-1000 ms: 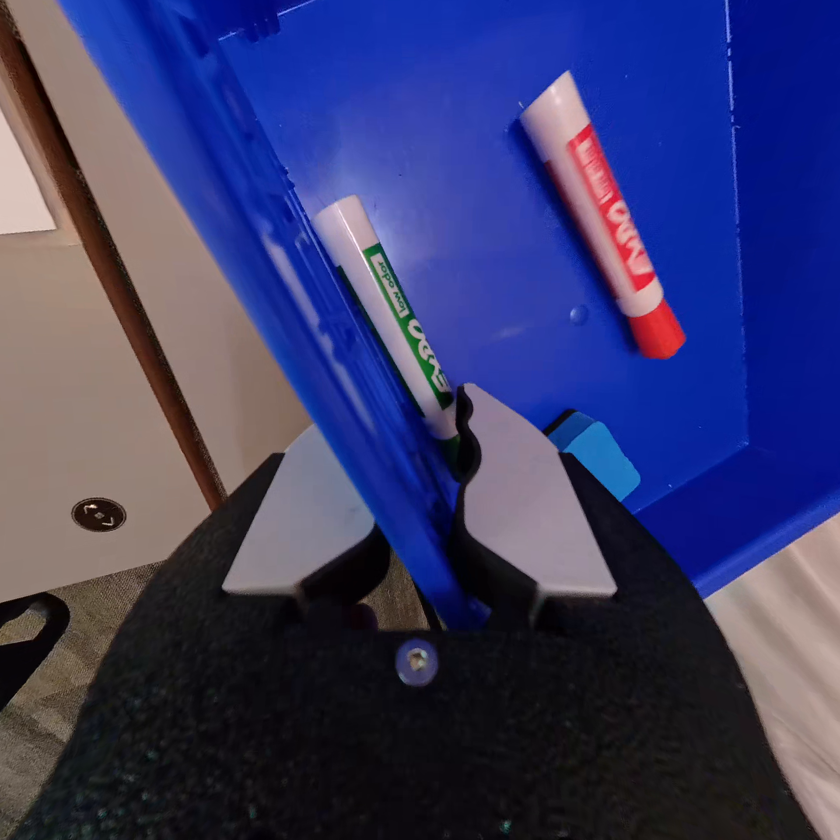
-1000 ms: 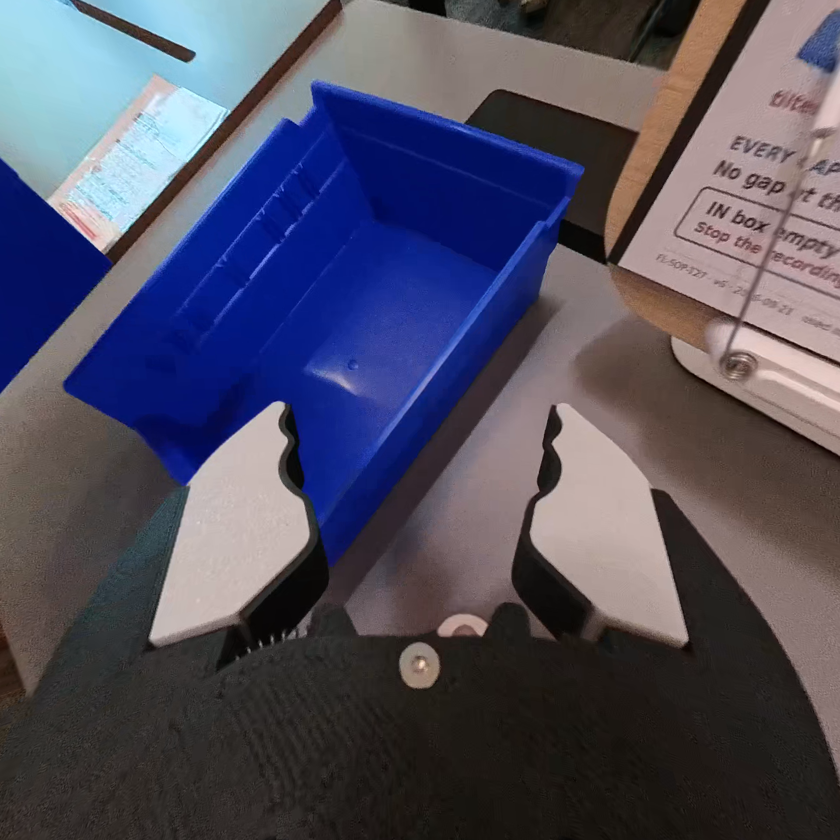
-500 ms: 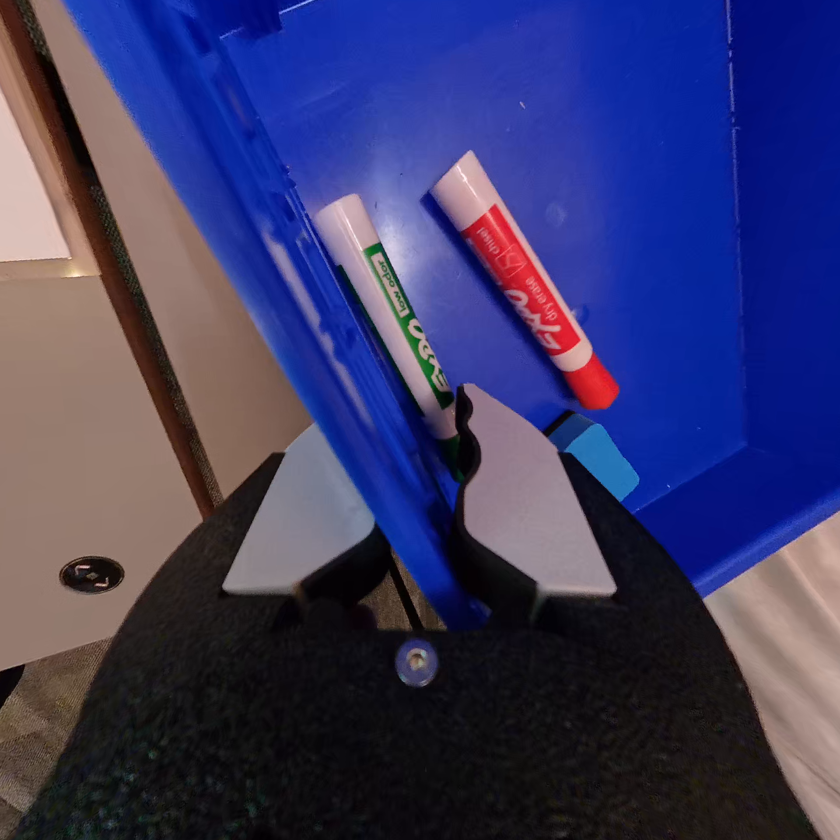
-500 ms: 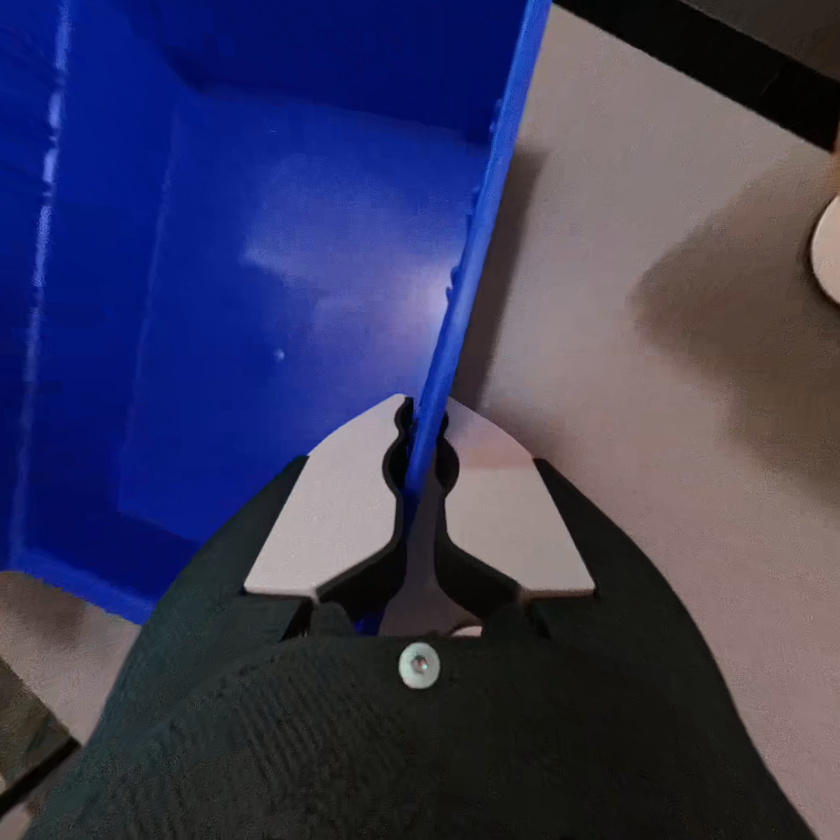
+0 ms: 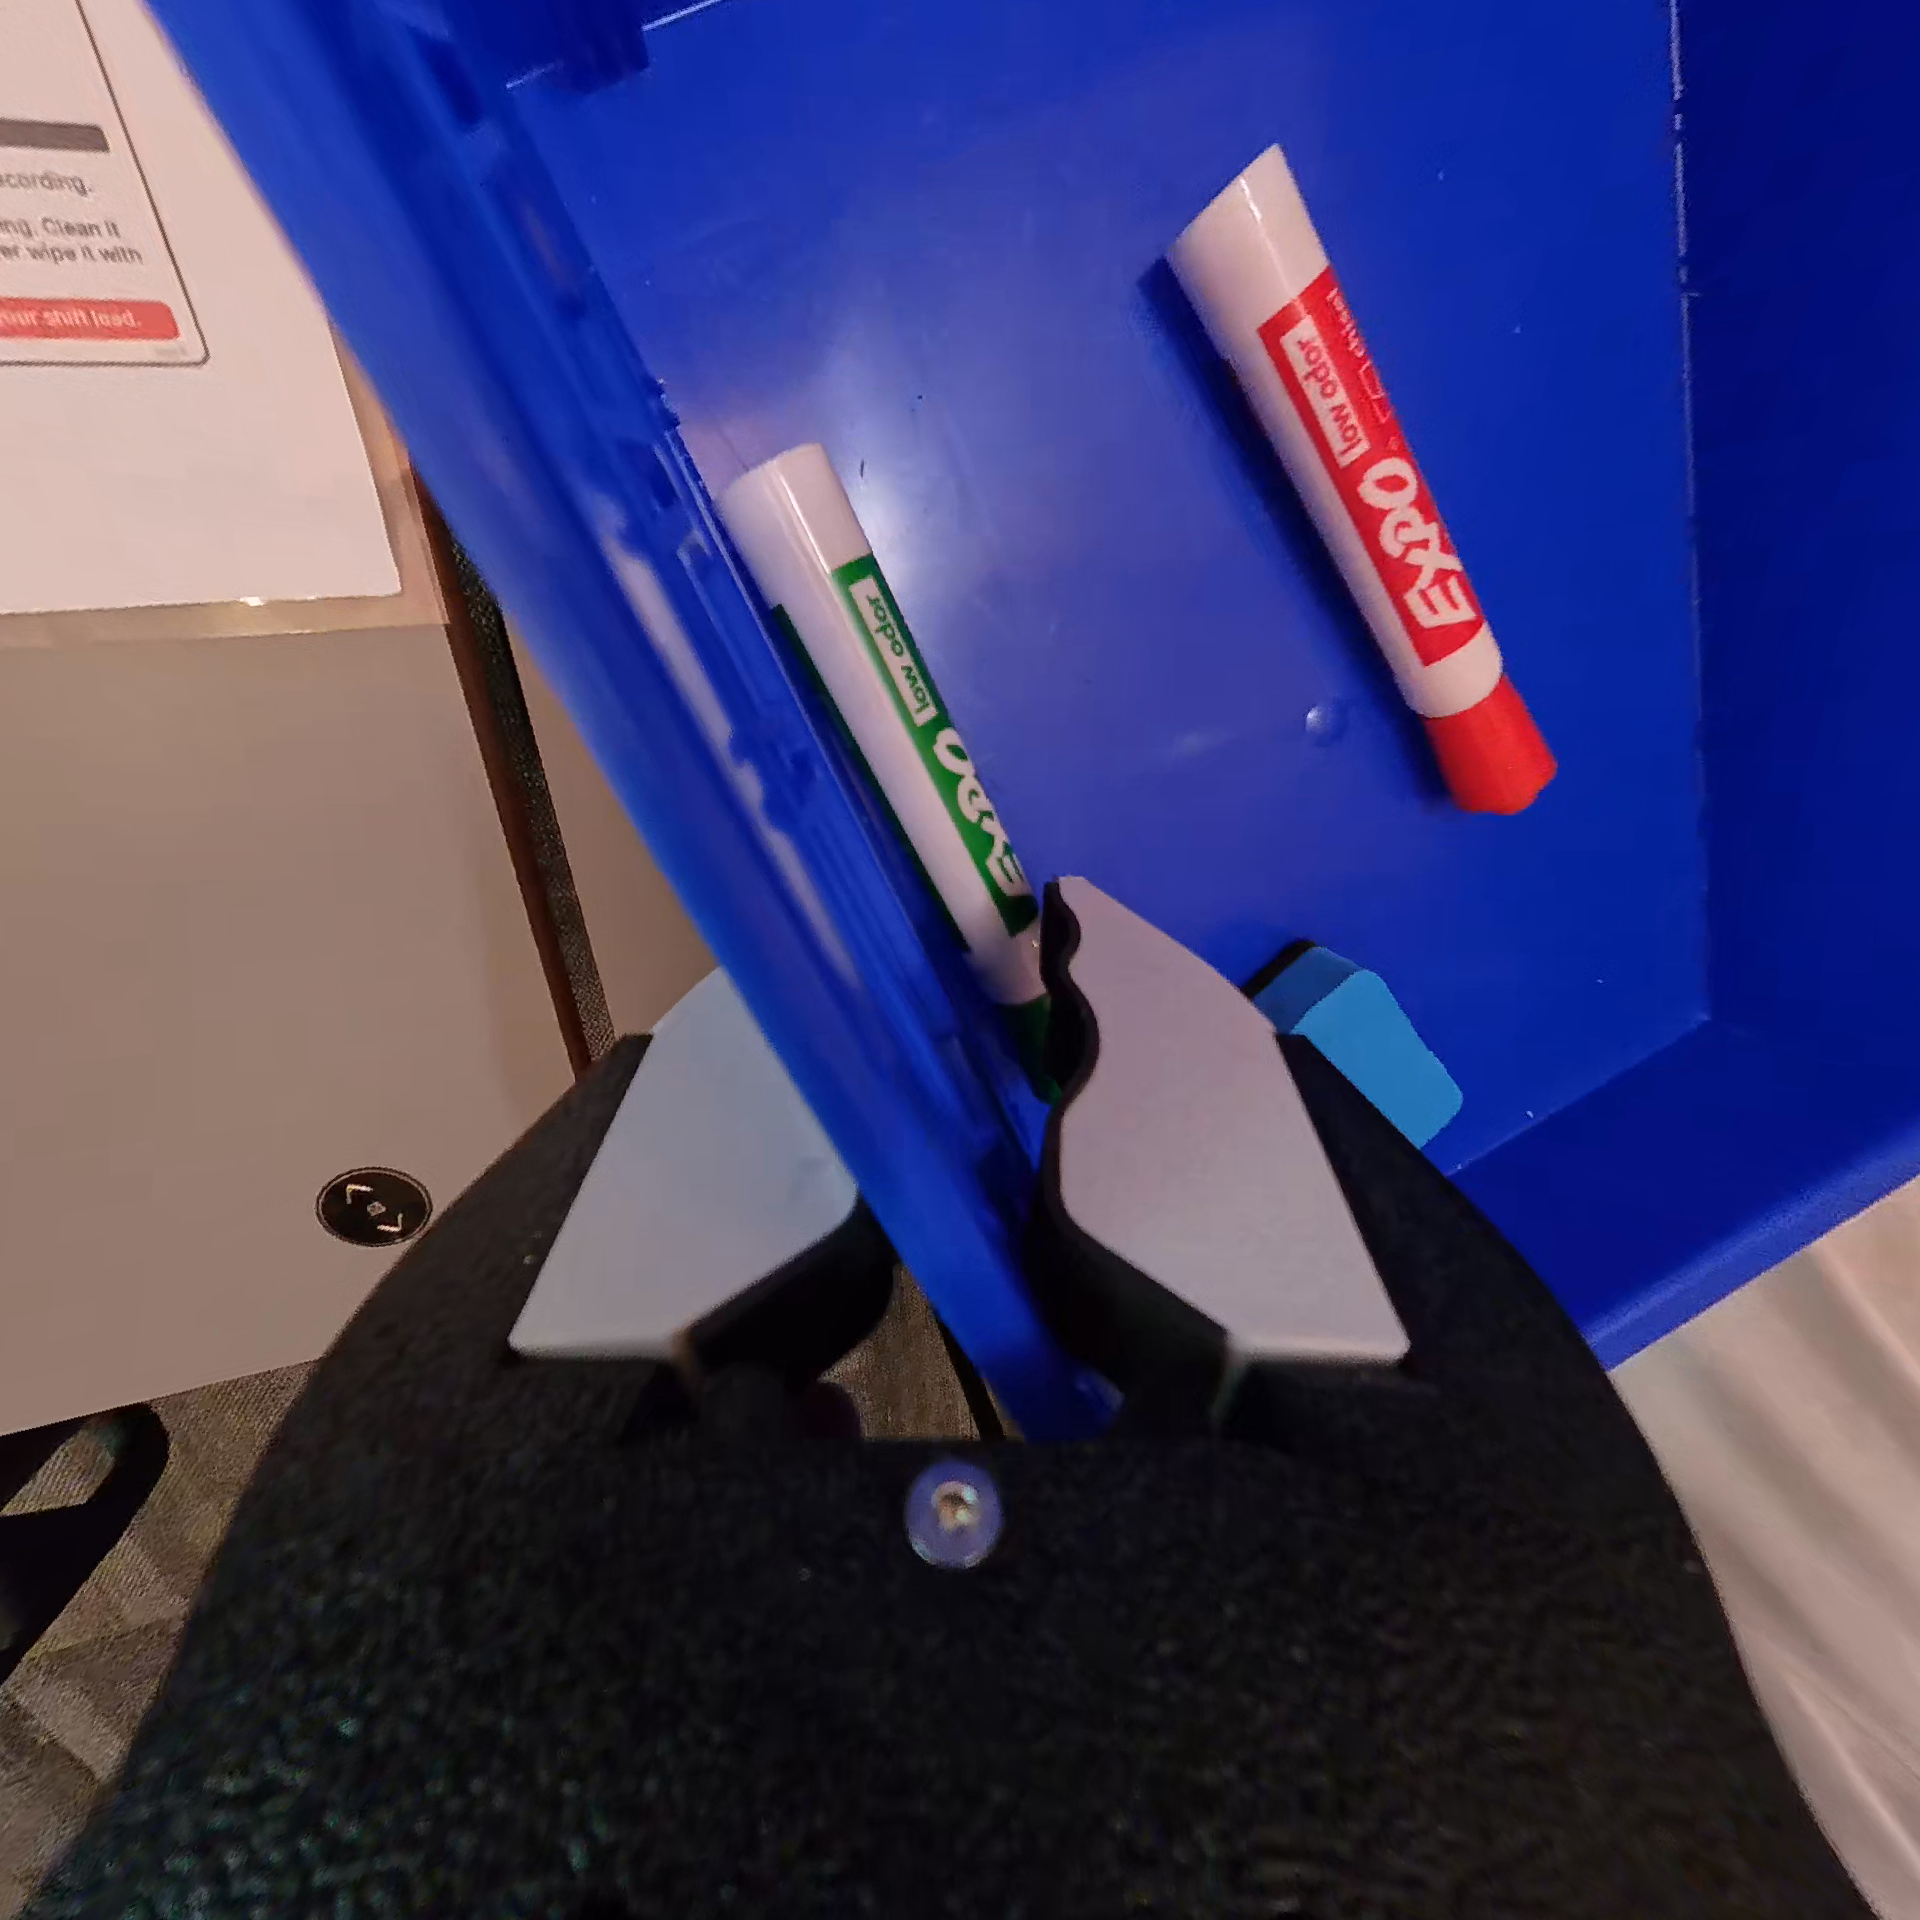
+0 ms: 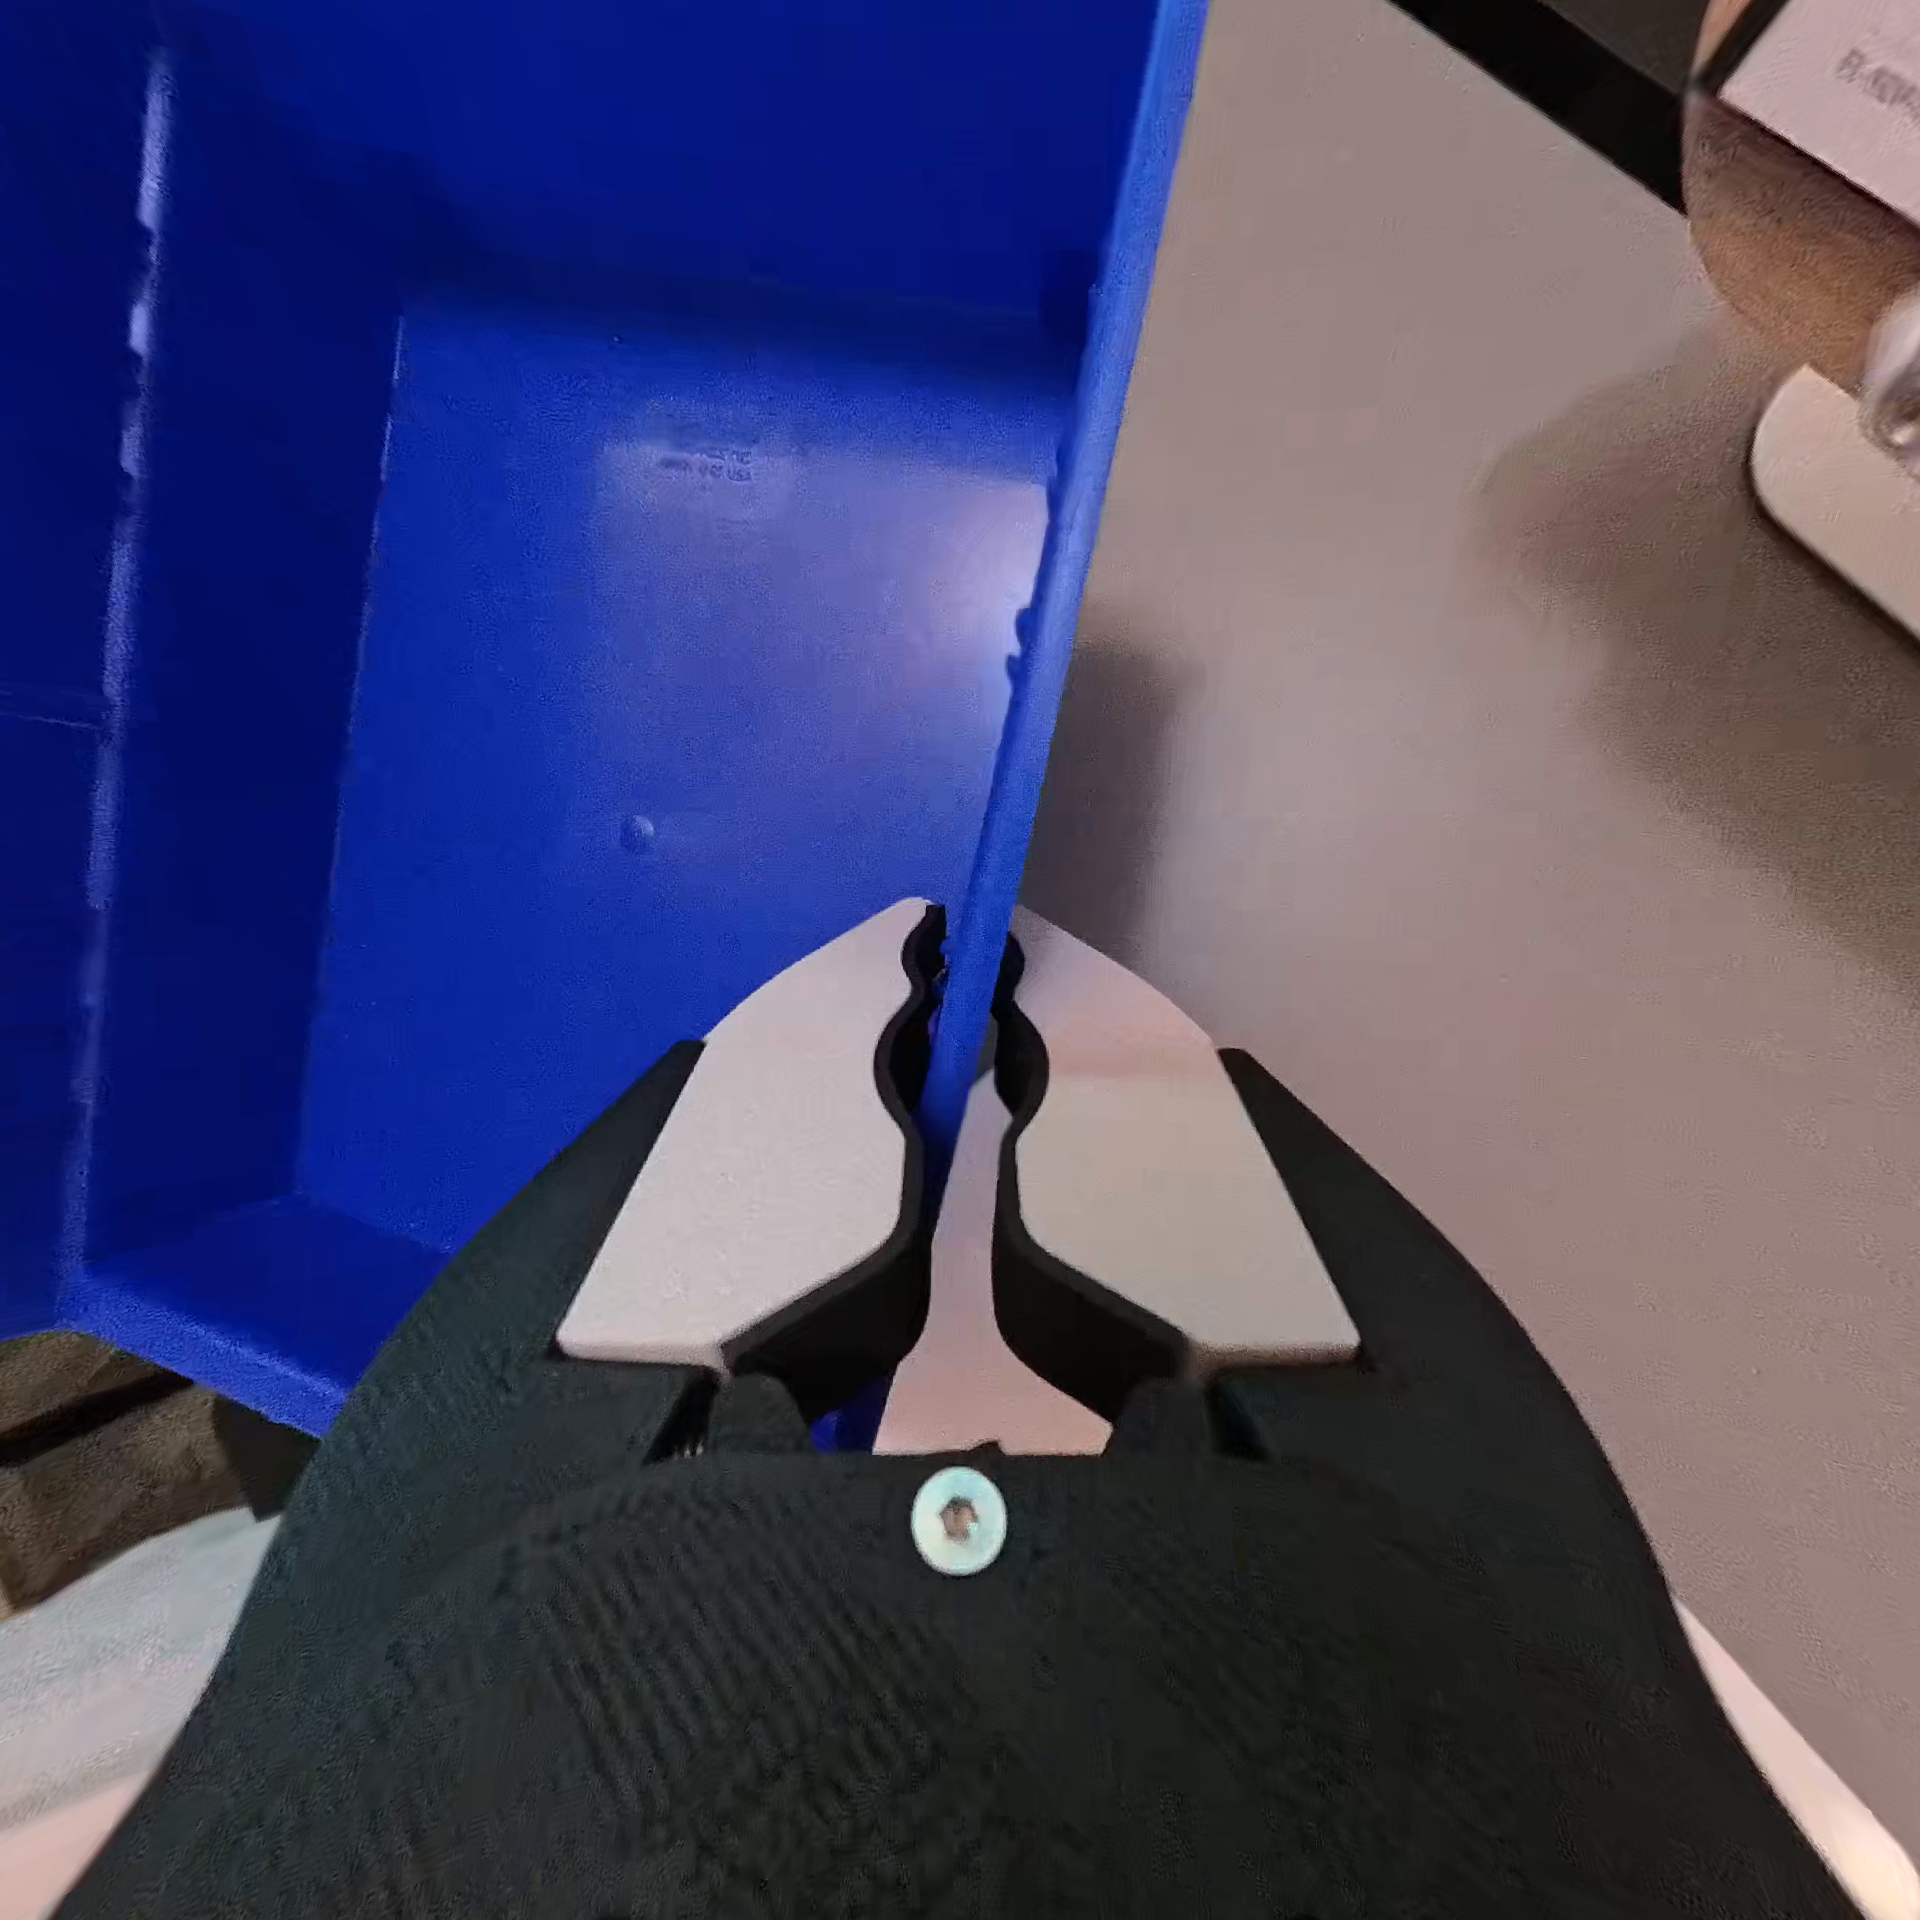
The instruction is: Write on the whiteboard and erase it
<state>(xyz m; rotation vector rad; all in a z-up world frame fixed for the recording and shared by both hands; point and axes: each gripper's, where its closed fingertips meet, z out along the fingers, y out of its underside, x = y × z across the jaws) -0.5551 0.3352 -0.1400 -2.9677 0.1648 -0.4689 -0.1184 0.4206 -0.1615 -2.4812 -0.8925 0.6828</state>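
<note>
Two markers point(image 5: 904, 727), one eraser point(image 5: 1361, 1039), both grippers' fingers point(image 5: 1174, 1122) clamping blue bin walls point(image 6: 1070, 582).

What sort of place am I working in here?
Probably an office or lab data-collection station: a grey table, two blue bins with dry-erase markers in one, and a posted instruction sheet. Carpet lies below.

printed labels on green marker point(image 5: 914, 748) + red marker point(image 5: 1371, 499) | wordy paper sign point(image 5: 94, 208) far left | tiny moulded mark in blue bin point(image 6: 717, 468)
</note>
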